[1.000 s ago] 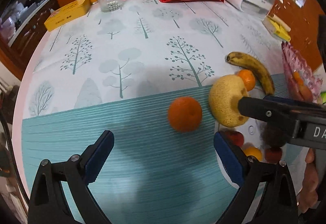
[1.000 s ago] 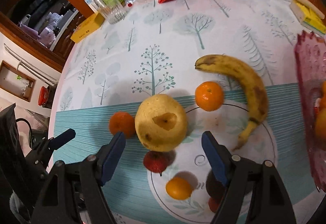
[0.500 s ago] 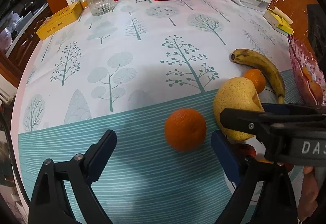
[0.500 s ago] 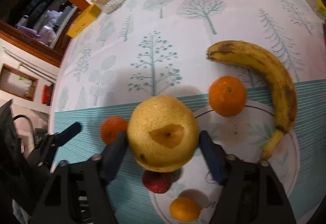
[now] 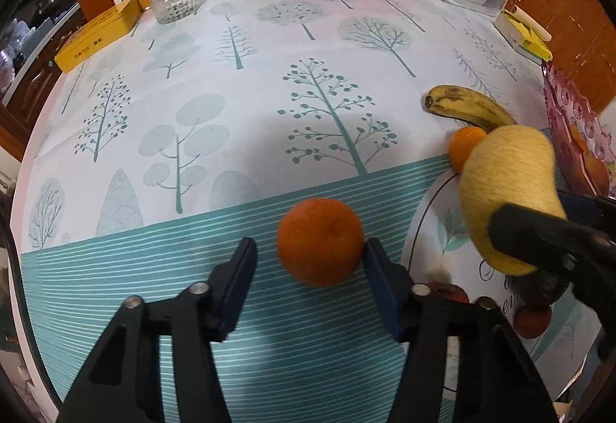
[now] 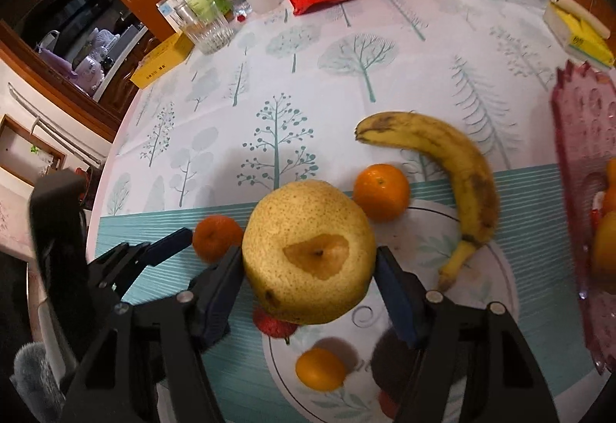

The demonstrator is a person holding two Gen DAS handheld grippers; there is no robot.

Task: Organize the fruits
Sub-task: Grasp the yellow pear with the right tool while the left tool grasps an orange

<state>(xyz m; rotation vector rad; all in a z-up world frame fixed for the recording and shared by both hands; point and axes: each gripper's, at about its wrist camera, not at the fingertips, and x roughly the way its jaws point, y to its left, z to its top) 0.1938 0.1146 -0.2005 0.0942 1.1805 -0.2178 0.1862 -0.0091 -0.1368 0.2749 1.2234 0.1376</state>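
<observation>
Right wrist: pear (image 6: 308,253) in hand-held gripper (image 6: 308,269) hides lychee (image 6: 274,324).

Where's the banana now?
Right wrist view: banana lies right of centre on the tablecloth, curving past the small orange, stem over the white plate, left of the pink tray.

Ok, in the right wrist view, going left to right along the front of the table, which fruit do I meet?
Small orange → yellow pear held in the right gripper → mandarin → banana → pink fruit dish at the right edge.
</observation>
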